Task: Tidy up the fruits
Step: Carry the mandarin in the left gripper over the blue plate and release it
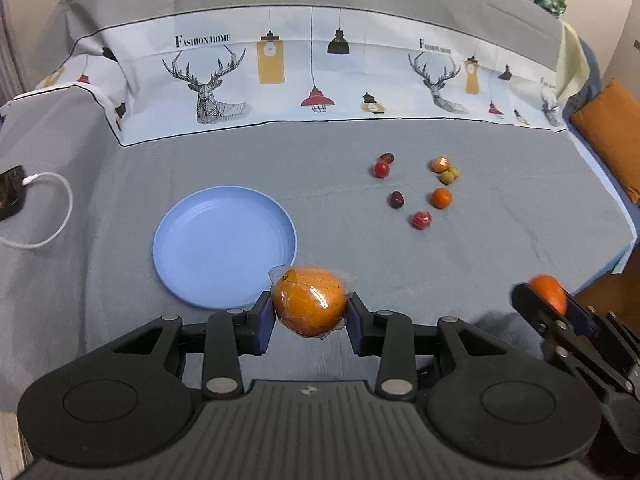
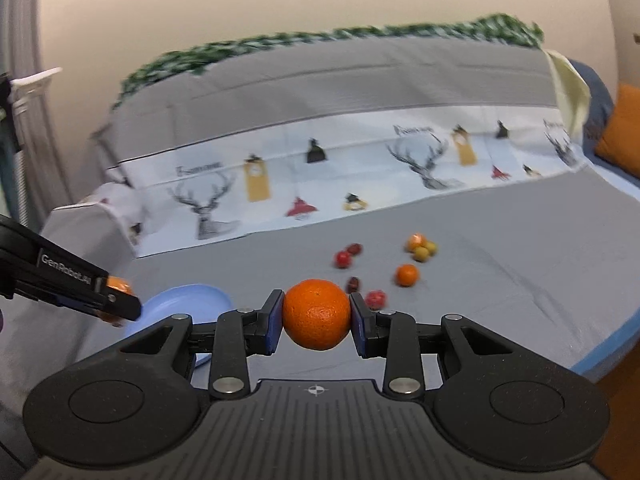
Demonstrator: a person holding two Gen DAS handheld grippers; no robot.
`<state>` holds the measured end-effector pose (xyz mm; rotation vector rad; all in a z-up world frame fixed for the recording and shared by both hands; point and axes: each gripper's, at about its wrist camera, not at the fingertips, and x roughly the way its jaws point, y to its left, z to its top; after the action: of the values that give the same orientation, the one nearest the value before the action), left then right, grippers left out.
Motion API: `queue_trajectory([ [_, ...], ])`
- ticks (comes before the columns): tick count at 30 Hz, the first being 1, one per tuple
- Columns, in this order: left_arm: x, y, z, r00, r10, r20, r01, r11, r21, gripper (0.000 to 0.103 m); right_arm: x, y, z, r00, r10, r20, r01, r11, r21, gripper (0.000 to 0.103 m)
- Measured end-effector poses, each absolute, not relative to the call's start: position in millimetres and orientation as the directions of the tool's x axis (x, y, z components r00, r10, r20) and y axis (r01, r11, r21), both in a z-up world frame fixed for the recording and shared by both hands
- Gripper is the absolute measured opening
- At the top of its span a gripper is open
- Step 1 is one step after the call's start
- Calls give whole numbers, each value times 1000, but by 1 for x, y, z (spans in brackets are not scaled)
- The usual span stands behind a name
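My left gripper (image 1: 310,312) is shut on a plastic-wrapped orange (image 1: 309,300), held in the air just right of the near rim of the blue plate (image 1: 224,246). My right gripper (image 2: 316,316) is shut on a bare orange (image 2: 316,314); in the left wrist view that right gripper (image 1: 546,300) shows at the right edge with its orange (image 1: 550,292). In the right wrist view the left gripper (image 2: 116,304) comes in from the left over the blue plate (image 2: 188,300). Several small fruits lie loose on the grey cloth: a small orange one (image 1: 441,197), red ones (image 1: 421,219), dark ones (image 1: 397,199).
A grey cloth (image 1: 340,240) covers the surface, with a printed deer-and-lamp sheet (image 1: 280,80) draped behind. A white cable (image 1: 52,208) and a dark device (image 1: 10,196) lie at the left. An orange cushion (image 1: 612,136) sits at the right, past the cloth's edge.
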<state>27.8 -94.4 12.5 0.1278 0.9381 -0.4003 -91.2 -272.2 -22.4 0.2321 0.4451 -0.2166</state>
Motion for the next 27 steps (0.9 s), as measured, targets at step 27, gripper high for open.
queue_trajectory([
  [27,-34,-14,48,668,-263,-696,274,957,-98,41,-130,-198,0,923,-17,-384,49,996,72,36],
])
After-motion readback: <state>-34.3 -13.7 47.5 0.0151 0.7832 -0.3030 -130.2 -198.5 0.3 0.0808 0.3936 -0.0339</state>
